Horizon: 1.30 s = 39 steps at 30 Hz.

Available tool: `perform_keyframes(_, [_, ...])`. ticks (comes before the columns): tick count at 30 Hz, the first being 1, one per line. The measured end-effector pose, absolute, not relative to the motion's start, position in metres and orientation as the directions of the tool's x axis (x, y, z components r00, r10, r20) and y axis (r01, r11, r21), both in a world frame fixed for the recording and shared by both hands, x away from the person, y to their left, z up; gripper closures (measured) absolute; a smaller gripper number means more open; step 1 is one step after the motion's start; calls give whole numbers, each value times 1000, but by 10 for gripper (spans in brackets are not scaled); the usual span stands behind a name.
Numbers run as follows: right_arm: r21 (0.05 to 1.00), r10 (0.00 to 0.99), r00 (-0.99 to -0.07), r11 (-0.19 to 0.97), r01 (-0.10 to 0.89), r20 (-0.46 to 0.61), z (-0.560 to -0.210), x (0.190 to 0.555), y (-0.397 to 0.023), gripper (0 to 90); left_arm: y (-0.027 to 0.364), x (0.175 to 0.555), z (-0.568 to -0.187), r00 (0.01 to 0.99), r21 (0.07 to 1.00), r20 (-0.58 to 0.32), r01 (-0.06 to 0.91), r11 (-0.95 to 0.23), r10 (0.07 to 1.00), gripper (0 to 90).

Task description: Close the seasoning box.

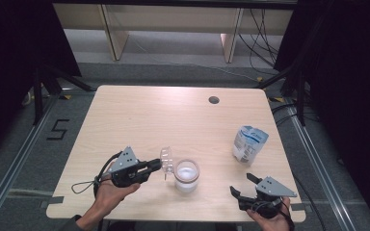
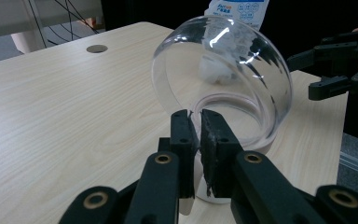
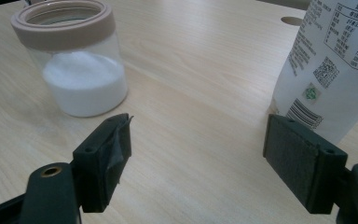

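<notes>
Spreading across most of the high view, the pale wooden table (image 1: 139,115) has a small round cable hole (image 1: 214,100) near its far edge. Toward its right side stands a white and blue printed pouch (image 1: 248,145), upright and slightly crumpled. Near the front middle sits a clear jar (image 1: 186,176) with a tan collar around its mouth, open at the top and holding white powder in its lower part. Just left of the jar, a clear domed lid (image 1: 167,161) is held up on edge, its rim touching or very nearly touching the jar's collar; which of the two cannot be told. The left gripper (image 1: 158,165) has its jaws pinched narrowly on the lid's rim, the person's left hand (image 1: 111,190) behind it. The right gripper (image 1: 241,185) rests low near the front right corner, jaws spread wide and holding nothing, aimed between the jar and the pouch.
</notes>
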State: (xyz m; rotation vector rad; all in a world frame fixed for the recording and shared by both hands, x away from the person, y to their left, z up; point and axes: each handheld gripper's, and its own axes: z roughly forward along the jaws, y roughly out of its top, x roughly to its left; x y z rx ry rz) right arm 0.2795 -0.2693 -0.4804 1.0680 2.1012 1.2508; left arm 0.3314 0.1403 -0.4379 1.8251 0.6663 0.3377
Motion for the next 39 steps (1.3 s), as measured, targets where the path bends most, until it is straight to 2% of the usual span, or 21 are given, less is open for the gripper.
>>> perform_keyframes(3, [884, 806, -592, 290, 367, -19, -480, 281, -270, 244, 138, 331, -437, 803, 935, -89, 272, -230, 589, 829])
perform_keyframes(4, [876, 814, -580, 265, 403, 21, -480, 278, -268, 244, 138, 331, -437, 804, 935, -88, 271, -230, 588, 829])
perform_keyframes(6, [876, 816, -577, 260, 406, 26, -480, 278, -268, 244, 137, 332, -437, 813, 938, -86, 261, -229, 576, 828])
perform_keyframes(9, [882, 807, -590, 288, 372, -14, -480, 280, -270, 244, 135, 332, -436, 812, 935, -83, 264, -236, 578, 828])
perform_keyframes(27, [888, 805, -593, 292, 356, -27, -481, 281, -269, 245, 122, 333, -434, 835, 931, -75, 254, -263, 544, 813])
perform_keyframes(33, [883, 805, -593, 271, 382, 9, -481, 280, -267, 244, 125, 333, -434, 838, 930, -118, 281, -235, 534, 754])
perform_keyframes(35, [876, 811, -584, 255, 410, 37, -480, 279, -267, 244, 126, 332, -433, 835, 927, -133, 295, -232, 534, 712])
perform_keyframes(39, [879, 797, -604, 271, 392, 23, -481, 281, -267, 243, 132, 332, -432, 835, 925, -162, 315, -215, 526, 609])
